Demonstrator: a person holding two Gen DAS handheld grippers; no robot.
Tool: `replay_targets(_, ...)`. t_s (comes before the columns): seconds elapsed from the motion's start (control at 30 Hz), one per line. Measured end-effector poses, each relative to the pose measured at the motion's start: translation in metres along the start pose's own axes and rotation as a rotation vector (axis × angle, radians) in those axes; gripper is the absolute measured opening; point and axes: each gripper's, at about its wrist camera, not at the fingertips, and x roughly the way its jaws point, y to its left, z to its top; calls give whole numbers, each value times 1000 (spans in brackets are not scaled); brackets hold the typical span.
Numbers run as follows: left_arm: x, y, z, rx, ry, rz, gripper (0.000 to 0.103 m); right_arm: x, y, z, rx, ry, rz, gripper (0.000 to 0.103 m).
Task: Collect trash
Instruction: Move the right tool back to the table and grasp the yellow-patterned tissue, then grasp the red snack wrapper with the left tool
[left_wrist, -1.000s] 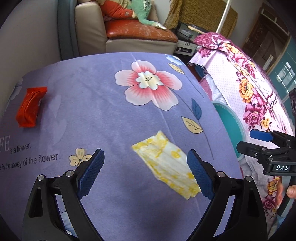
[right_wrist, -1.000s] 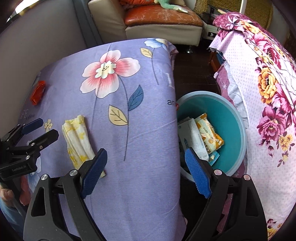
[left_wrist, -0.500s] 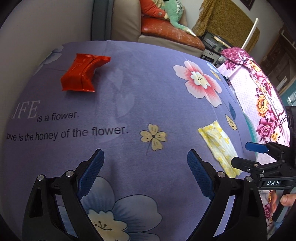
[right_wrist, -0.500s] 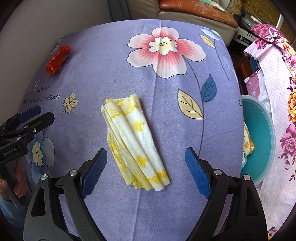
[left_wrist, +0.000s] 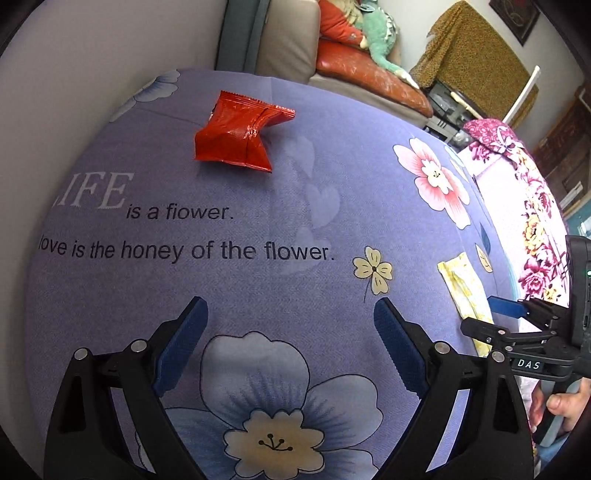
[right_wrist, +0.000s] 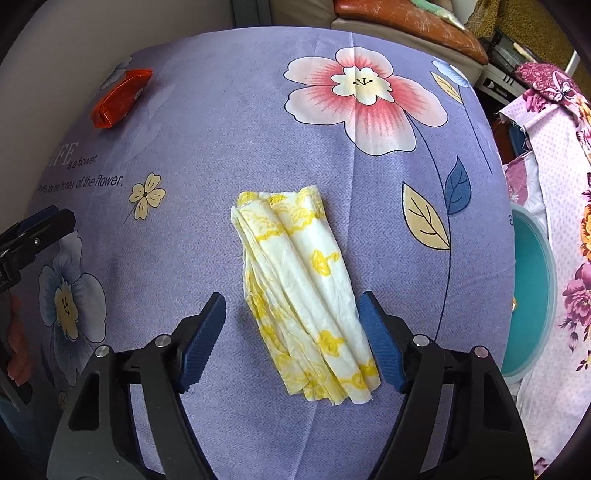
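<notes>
A folded yellow-and-white paper napkin lies on the purple flowered tablecloth. My right gripper points down over it, its jaws closing with the napkin's near half between them. The right pad is at the napkin's edge and the left pad stands apart from it. A crumpled red wrapper lies further back by the wall, also seen as the red wrapper at far left. My left gripper hangs open over bare cloth, well short of the wrapper. The right gripper and the napkin show at the left wrist view's right edge.
A teal bin stands on the floor past the table's right edge, beside a pink floral bedspread. A sofa with red cushions sits behind the table. A grey wall runs along the table's left side. A hand holds the right gripper.
The left gripper swept left from the napkin toward the red wrapper. The right gripper moved from the bin side over the napkin, came lower, and its jaws narrowed.
</notes>
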Motion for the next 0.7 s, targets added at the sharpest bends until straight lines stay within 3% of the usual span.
replay_targets(0.13, 0, -1, 0, 2, -1, -4, 92, 1, 4, -3, -19, -1, -23, 50)
replay_targets(0.2, 1, -2, -1, 2, -1, -6, 92, -1, 6, -4, -26, -12, -30, 32)
replay_targets(0.23, 1, -2, 0, 4, 0, -5, 92, -1, 6, -4, -24, -11, -25, 12)
replay_targets(0.27, 1, -4, -1, 5, 0, -3, 92, -3, 6, -2, -18, -12, -18, 9)
replay_targets(0.5, -3, -1, 10, 27, -13, 36, 92, -16, 17, 26, -53, -66, -15, 7)
replay_targets(0.7, -6, 23, 41, 5, -50, 92, 92, -16, 27, 59, -70, -82, 20, 7)
